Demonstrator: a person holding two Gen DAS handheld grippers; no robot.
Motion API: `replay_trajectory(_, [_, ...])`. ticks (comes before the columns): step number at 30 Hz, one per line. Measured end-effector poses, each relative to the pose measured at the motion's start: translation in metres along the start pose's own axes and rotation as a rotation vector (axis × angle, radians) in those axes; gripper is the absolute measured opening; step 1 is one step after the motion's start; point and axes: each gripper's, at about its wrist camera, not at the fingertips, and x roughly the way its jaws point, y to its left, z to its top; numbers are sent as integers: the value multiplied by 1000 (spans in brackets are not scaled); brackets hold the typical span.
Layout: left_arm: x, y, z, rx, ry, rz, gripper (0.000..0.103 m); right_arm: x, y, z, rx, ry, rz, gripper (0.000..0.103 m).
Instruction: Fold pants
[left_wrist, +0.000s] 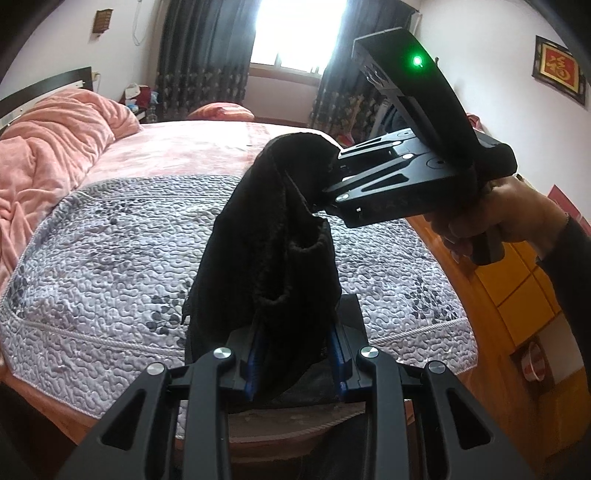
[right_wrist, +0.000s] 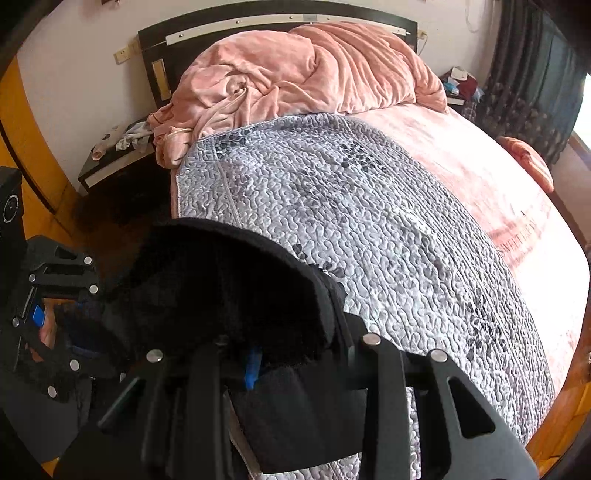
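— So, how many pants?
— One black pair (left_wrist: 266, 236), held up above the grey quilted bed cover (left_wrist: 122, 258), both grippers closed on it: left gripper (left_wrist: 295, 362) near, right gripper (left_wrist: 325, 184) farther right.
— Anything only the right wrist view shows?
— The headboard (right_wrist: 221, 22) and one nightstand (right_wrist: 110, 162).

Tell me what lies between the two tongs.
Only the black pants, stretched from the left tongs up to the right tongs; left wrist view shows it.
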Motion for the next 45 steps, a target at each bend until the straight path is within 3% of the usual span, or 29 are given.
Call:
replay_trajectory(24, [36, -37, -5, 94, 63, -67, 30, -8, -28, -46, 74, -3, -25, 30])
replay_trajectory(45, [104, -86, -27, 206, 198, -121, 30, 10, -69, -126, 189, 5, -23, 31])
